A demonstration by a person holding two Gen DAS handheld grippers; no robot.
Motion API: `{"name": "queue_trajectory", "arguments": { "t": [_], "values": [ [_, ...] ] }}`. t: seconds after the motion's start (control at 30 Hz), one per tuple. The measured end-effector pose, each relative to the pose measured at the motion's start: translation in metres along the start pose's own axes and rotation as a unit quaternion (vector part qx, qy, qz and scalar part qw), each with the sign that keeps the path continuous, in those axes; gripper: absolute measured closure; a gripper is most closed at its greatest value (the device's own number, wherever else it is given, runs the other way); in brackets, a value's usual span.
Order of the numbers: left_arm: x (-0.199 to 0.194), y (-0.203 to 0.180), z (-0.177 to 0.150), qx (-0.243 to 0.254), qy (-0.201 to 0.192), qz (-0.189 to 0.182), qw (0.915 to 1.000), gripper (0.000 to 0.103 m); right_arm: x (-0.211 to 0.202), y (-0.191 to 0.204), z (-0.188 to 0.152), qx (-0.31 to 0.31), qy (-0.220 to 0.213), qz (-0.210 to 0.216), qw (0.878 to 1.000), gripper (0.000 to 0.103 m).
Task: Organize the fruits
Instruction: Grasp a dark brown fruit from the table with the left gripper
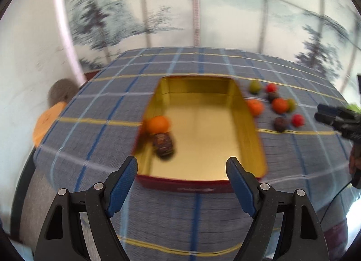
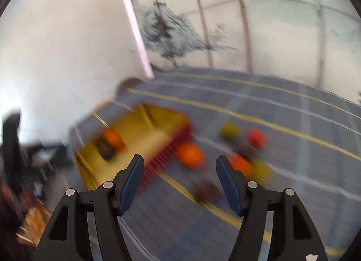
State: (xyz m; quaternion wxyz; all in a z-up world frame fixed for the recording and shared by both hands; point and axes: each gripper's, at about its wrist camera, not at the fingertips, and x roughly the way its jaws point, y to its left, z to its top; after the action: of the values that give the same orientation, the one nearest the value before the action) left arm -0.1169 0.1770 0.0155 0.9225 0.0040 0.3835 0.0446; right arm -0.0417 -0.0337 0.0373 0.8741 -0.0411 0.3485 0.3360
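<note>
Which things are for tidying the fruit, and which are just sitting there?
For the job:
- gold tin
- orange and dark fruit inside it
- loose fruits beside the tin
- left tool, right tool, both open

Just there:
- checked tablecloth
- tree-painted screen

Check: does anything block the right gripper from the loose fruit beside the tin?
Nothing visible does. The right gripper is open above bare cloth, with the nearest orange just ahead, outside the tin.
</note>
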Motion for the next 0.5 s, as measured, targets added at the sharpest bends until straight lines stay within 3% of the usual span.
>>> {"name": "queue_trajectory", "arguments": {
  "t": [0.07,0.17,0.3,0.4,0.5],
  "values": [
    [-0.002,-0.021,0.007,0.030,-0.004,-0.029,0.9991,0.022,-0.012,-0.029,-0.026,-0.003,0.024,-0.060,0.998,0.039],
    [-0.006,-0.056,0.018,0.073,-0.006,-0.062,0.9954,0.022,-0.025,-0.070,-0.052,0.023,0.044,-0.109,0.993,0.039],
    [0.004,-0.105,0.040,0.108,0.011,-0.113,0.9876,0.022,-0.035,-0.115,-0.066,0.089,0.044,-0.126,0.987,0.038],
    [0.024,-0.130,0.055,0.104,0.032,-0.150,0.9827,0.022,-0.043,-0.137,-0.074,0.131,0.027,-0.101,0.986,0.034],
    [0.050,-0.152,0.065,0.111,0.044,-0.150,0.9815,0.023,-0.045,-0.137,-0.077,0.127,0.017,-0.086,0.988,0.029]
  ]
}}
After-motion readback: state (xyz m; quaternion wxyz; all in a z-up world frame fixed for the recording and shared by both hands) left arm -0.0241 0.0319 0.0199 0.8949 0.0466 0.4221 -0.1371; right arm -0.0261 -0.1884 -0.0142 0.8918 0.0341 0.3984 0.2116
